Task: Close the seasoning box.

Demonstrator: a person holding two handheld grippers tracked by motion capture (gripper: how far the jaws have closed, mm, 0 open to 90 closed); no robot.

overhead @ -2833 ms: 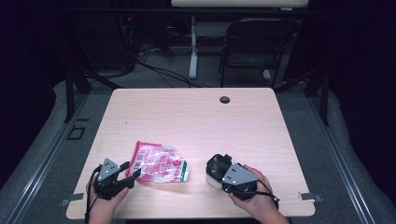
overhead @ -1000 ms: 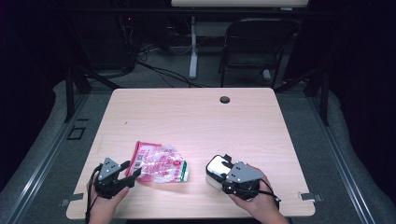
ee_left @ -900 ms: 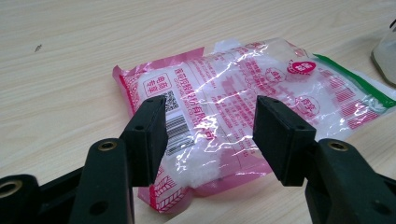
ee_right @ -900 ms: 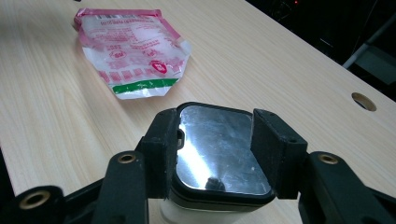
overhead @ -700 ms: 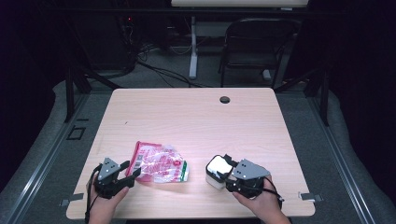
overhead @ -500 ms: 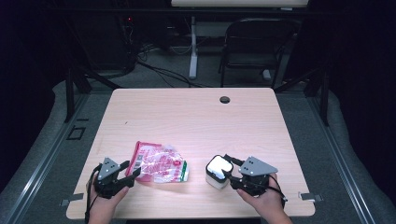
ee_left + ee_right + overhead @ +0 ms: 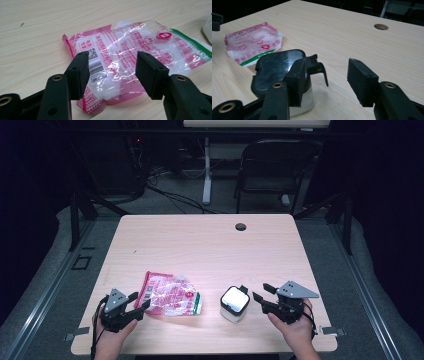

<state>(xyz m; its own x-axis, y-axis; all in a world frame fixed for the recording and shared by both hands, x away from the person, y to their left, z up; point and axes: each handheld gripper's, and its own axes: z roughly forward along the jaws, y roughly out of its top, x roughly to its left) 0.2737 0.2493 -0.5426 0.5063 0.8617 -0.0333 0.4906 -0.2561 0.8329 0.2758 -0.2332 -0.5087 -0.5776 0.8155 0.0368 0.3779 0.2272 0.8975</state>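
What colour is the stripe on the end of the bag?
Green, along one end of the pink bag; the left gripper view shows it best.

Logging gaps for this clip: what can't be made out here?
- Jar contents: right gripper view, hidden by its black lid.
- Bag print: left gripper view, too small and glared over.
- Bag's near edge: left gripper view, behind the left gripper.
- Jar's front: high view, too small.

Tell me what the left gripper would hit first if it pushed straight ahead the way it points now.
Most likely the pink plastic bag: it lies on the table straight ahead of the left gripper, whose open jaws already frame its near end. Whether they touch it is unclear.
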